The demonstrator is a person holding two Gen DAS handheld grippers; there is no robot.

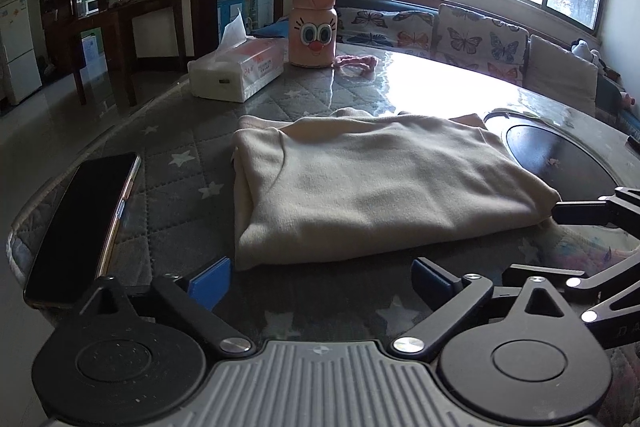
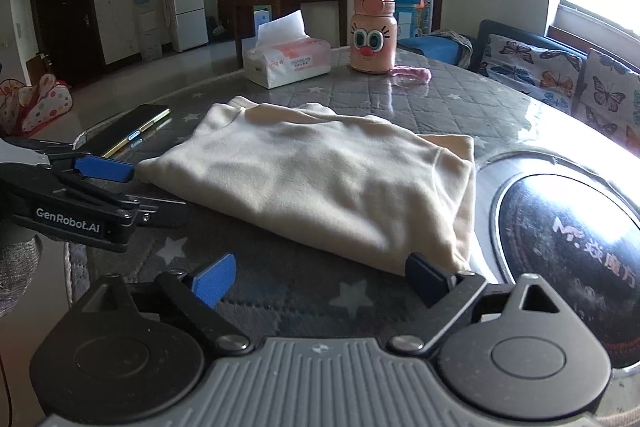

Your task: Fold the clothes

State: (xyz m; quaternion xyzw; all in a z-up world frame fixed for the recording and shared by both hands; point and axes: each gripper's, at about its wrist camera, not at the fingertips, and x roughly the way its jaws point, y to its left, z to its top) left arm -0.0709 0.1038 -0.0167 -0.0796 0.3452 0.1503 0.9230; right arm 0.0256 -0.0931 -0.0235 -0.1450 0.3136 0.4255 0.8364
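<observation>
A cream garment (image 1: 372, 183) lies folded into a flat rectangle on the round glass-topped table (image 1: 176, 163); it also shows in the right wrist view (image 2: 320, 183). My left gripper (image 1: 320, 281) is open and empty, just short of the garment's near edge. My right gripper (image 2: 320, 281) is open and empty; its right finger pad (image 2: 426, 273) is at the garment's near right corner. The left gripper's fingers (image 2: 104, 167) show at the left of the right wrist view, beside the garment's left corner. The right gripper's fingers (image 1: 580, 213) show at the right of the left wrist view.
A black phone (image 1: 80, 227) lies left of the garment near the table edge. A tissue pack (image 1: 236, 71), a pink cartoon bottle (image 1: 314, 27) and a pink cord (image 1: 356, 63) stand at the back. A black induction plate (image 2: 568, 239) is set into the table's right. A butterfly-pattern sofa (image 1: 472, 39) is behind.
</observation>
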